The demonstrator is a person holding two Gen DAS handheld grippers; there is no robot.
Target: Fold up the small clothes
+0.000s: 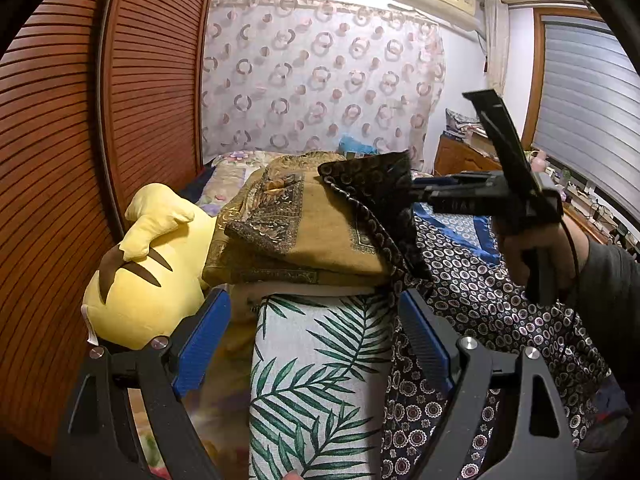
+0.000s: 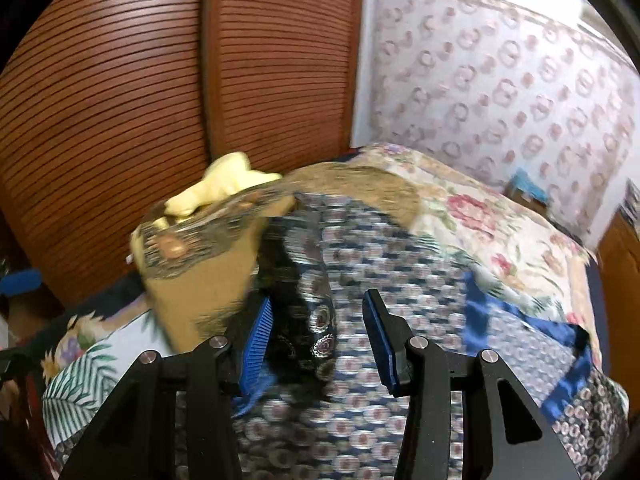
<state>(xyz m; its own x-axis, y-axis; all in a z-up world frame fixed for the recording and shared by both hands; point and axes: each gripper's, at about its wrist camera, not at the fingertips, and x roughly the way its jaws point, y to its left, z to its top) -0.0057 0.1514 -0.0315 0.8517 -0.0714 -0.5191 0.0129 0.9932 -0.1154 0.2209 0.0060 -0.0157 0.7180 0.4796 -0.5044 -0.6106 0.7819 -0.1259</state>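
a silky dark scarf printed with small rings, blue-bordered, drapes over the leaf-print cushion, one corner lifted just above a folded ochre brocade cloth on the cushion's far end. the right gripper, jaws parted, straddles a loose fold. the left gripper gapes wide around the cushion, gripping nothing. a plush yellow toy lies left of the cushion

The folded brown cloth and yellow plush toy are crowding the left, while the floral bedspread is lying open rightward.
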